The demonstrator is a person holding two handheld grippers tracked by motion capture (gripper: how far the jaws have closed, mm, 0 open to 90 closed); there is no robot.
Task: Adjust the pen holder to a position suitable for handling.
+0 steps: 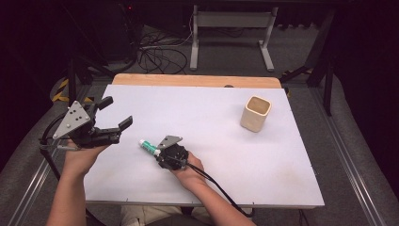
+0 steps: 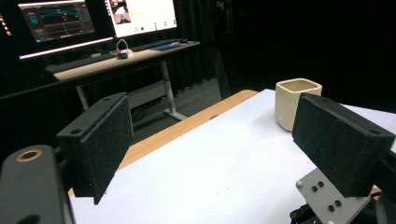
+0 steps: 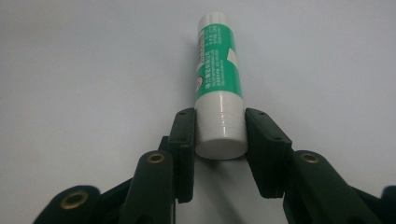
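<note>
- the right gripper (image 3: 220, 135) was clenched on the glue stick (image 3: 218, 79); its 2 jaws pinched the white cap end, 1 on each side, and the green body ran straight out ahead of them.
- in the high view the stick (image 1: 147, 146) lay low over the table (image 1: 263, 160), poking out from the right gripper (image 1: 159, 152) toward the left gripper (image 1: 113, 115).
- the left gripper's jaws stood released and wide apart, with nothing between them; the cup (image 2: 297, 102) showed far ahead, just inside the right-hand jaw.
- risk 1: the hold sat on the very end of the stick, so most of its length hung beyond the jaws; on a lift it could pivot or droop.
- risk 2: the cap was smooth and round; a quick swing could let it slide out from between the pads.
- risk 3: if the cap was loose, the body might pull free of it and drop.
- risk 4: the cup (image 1: 256, 113) stood well apart from both grippers; a tilted stick could catch its rim or tip it.
</note>
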